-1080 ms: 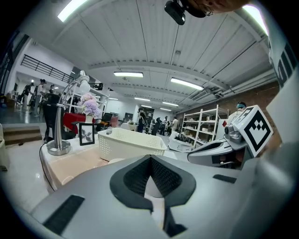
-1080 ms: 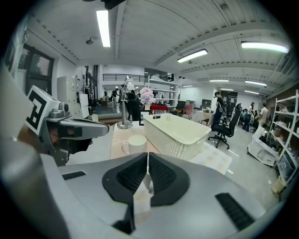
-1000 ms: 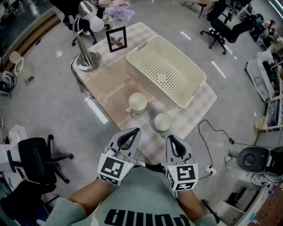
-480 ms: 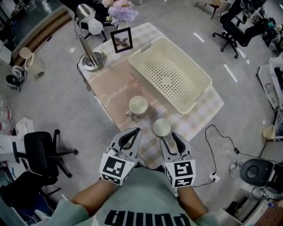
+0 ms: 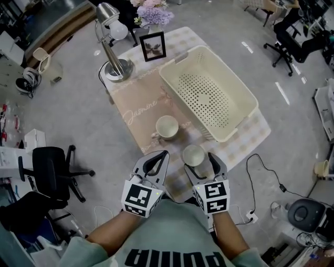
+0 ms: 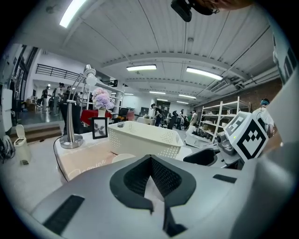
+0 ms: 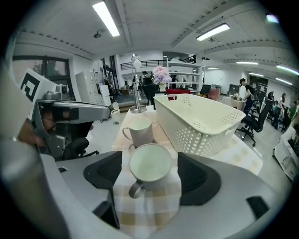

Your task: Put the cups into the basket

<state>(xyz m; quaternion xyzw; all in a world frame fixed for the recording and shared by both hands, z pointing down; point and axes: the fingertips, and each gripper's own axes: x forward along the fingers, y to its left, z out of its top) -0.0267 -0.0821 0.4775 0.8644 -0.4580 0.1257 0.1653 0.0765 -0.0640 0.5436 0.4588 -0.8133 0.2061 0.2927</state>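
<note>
Two pale cups stand on the cloth-covered table (image 5: 237, 143) in front of the empty cream basket (image 5: 210, 98). The near cup (image 5: 193, 155) (image 7: 149, 165) sits upright between the jaws of my right gripper (image 5: 200, 159) (image 7: 151, 173). Those jaws are opening, with a gap between the cup and each side; its handle points back toward me. The far cup (image 5: 167, 126) (image 7: 140, 131) stands alone, closer to the basket (image 7: 201, 119). My left gripper (image 5: 162, 155) (image 6: 152, 182) hovers at the table's near edge, shut and holding nothing.
A silver desk lamp (image 5: 112, 49), a framed picture (image 5: 155, 46) and flowers (image 5: 154, 14) stand at the table's far end. A black office chair (image 5: 52, 169) is on the floor to the left. A cable and power strip (image 5: 255, 208) lie to the right.
My right gripper has moved forward to the near cup and its jaws have gone from shut to wide apart around it. The left gripper has stayed shut in place.
</note>
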